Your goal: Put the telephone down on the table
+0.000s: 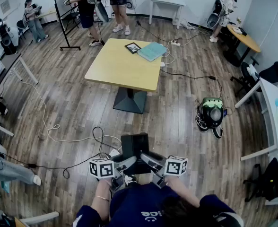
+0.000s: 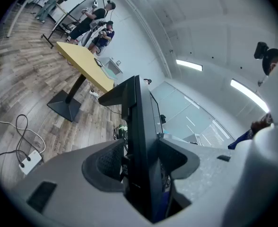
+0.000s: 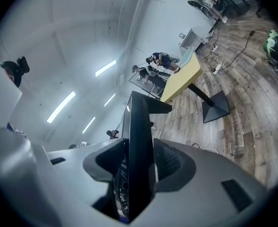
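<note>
In the head view the black telephone (image 1: 134, 151) hangs over the wooden floor, close in front of my body and well short of the yellow table (image 1: 122, 65). My left gripper (image 1: 126, 164) and right gripper (image 1: 147, 160) clamp it from either side. Seen from the left gripper view, the telephone (image 2: 142, 126) stands edge-on as a dark slab between the jaws of the left gripper (image 2: 141, 156). The right gripper view shows the same slab (image 3: 140, 141), with the right gripper (image 3: 139, 163) shut on it. The table (image 2: 82, 63) lies ahead.
A small framed picture (image 1: 132, 47) and a teal book (image 1: 152, 51) lie on the table's far side. Cables (image 1: 77, 138) trail over the floor. A green and black device (image 1: 212, 112) sits at the right. People stand at the back; white desks and chairs line the right.
</note>
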### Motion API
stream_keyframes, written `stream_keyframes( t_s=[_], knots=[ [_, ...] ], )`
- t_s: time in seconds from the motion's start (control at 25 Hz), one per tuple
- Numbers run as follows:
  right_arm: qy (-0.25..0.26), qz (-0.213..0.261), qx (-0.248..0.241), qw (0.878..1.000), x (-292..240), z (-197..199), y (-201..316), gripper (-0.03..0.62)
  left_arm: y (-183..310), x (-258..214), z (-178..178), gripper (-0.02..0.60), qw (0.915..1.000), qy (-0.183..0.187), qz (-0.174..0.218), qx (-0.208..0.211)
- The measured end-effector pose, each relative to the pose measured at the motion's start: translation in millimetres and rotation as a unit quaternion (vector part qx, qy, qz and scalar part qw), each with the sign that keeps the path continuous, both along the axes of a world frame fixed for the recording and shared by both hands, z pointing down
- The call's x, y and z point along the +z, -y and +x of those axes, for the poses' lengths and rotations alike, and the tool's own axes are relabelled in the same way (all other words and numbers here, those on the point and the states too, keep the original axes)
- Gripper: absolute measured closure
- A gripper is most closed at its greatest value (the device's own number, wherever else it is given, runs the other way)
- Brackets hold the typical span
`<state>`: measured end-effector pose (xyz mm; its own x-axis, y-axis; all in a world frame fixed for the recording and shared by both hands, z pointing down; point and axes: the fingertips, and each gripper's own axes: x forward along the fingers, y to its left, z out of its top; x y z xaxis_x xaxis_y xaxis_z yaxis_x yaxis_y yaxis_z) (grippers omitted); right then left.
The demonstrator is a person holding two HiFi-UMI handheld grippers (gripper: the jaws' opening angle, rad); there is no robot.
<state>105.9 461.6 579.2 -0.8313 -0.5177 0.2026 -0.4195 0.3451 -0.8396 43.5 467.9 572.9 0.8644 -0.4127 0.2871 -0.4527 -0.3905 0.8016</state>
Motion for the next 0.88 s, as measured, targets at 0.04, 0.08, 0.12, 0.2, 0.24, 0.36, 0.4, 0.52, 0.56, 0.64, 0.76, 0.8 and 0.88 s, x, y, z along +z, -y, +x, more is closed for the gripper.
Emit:
stream_keyframes(
  t_s=[0.04,0.08,0.12,0.2,0.24,0.36,0.4,0.52,0.56,0.64,0.76,0.8,0.88],
  knots=[
    [0.010,0.004,0.000,1.000,-5.6,-7.1,1.9,0.390,1.8,-0.2,-4.0,0.348,1.0000,-0.001,0.001,0.001],
    [0.018,0.006,0.000,1.000,-9.8,-13.2,3.5,0.390,3.3,-0.5,-7.8,0.349,1.0000,-0.001,0.002,0.002],
    [0.022,0.006,0.001,1.000,-11.9,-17.9,4.2,0.390,4.3,-0.7,-11.1,0.349,1.0000,-0.002,0.003,0.003],
    [0.018,0.004,0.003,1.000,-10.7,-22.2,4.0,0.390,4.3,0.2,-16.2,0.349,1.0000,-0.004,0.003,0.005],
    [0.013,0.004,0.005,1.000,-10.1,-23.0,4.2,0.390,4.4,0.6,-18.0,0.349,1.0000,-0.006,0.002,0.007],
    [0.003,0.014,0.010,1.000,-13.3,-25.3,7.9,0.387,7.7,-1.4,-20.9,0.349,0.9999,-0.014,0.003,0.009],
    [0.001,0.016,0.010,1.000,-13.9,-26.6,9.0,0.387,8.6,-1.4,-21.9,0.349,0.9998,-0.015,0.003,0.010],
    [0.000,0.017,0.012,1.000,-13.1,-29.0,11.9,0.385,11.3,0.1,-24.0,0.348,0.9998,-0.017,0.002,0.010],
    [0.000,0.017,0.012,1.000,-12.3,-29.8,12.5,0.385,11.9,1.0,-24.9,0.349,0.9998,-0.017,0.002,0.011],
    [0.002,0.017,0.012,1.000,-10.5,-32.3,14.3,0.385,13.8,3.7,-27.9,0.349,0.9998,-0.015,0.002,0.012],
    [0.005,0.013,0.012,1.000,-7.6,-34.7,22.7,0.385,22.2,6.0,-30.1,0.348,0.9999,-0.013,0.003,0.009],
    [0.006,0.012,0.012,1.000,-6.0,-34.9,26.9,0.385,26.2,7.2,-30.6,0.348,0.9999,-0.013,0.002,0.006],
    [0.007,0.009,0.008,1.000,-2.4,-35.1,36.8,0.385,35.3,10.3,-30.9,0.349,0.9999,-0.013,-0.001,-0.001]
  ],
)
